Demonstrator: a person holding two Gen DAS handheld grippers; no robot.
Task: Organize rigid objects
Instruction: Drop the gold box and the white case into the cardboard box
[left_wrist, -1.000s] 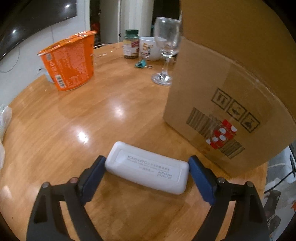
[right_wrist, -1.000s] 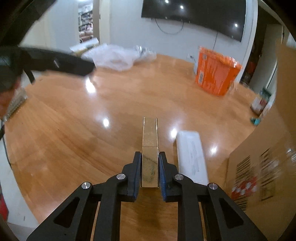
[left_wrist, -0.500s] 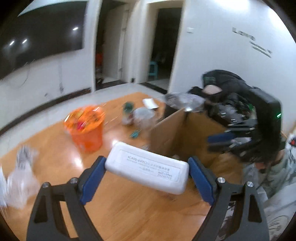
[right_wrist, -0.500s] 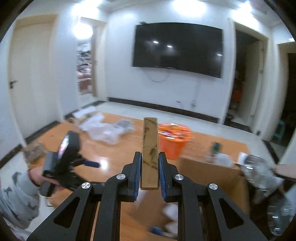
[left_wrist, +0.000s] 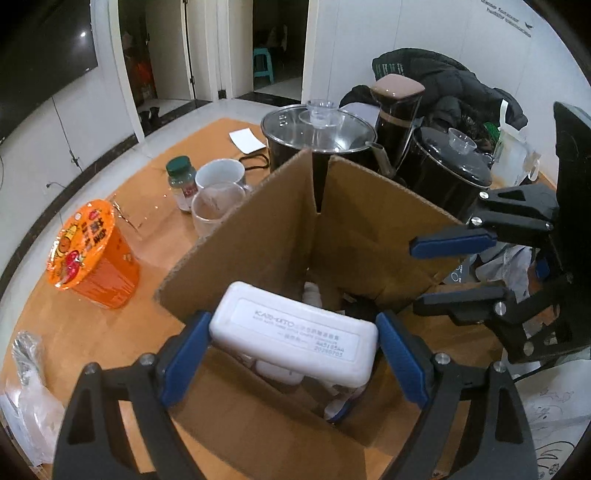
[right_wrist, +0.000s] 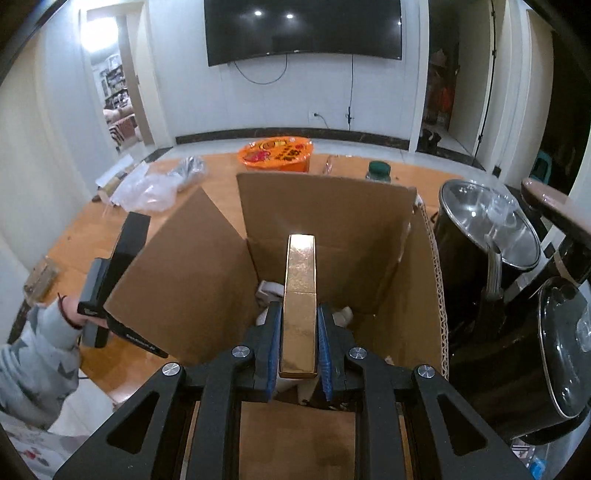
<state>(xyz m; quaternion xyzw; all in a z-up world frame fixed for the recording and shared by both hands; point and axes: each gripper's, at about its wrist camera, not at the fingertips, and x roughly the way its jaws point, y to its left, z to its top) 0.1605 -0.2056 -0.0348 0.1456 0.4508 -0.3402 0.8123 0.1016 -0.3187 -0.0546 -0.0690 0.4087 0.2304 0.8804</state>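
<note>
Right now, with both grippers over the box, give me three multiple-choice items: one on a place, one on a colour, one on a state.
1. Where is the white case?
A. flat on the table
B. held above the open cardboard box
C. on a pot lid

2. What colour is the bar in the right gripper?
A. gold
B. green
C. white

3. What state is the left gripper in?
A. open and empty
B. shut on the noodle cup
C. shut on the white case

Answers:
1 B: the left wrist view shows the case between the pads with the box interior beneath it.
2 A: the right wrist view shows a shiny gold bar between the pads.
3 C: both blue pads press the case's ends, while the orange noodle cup stands apart on the table.
</note>
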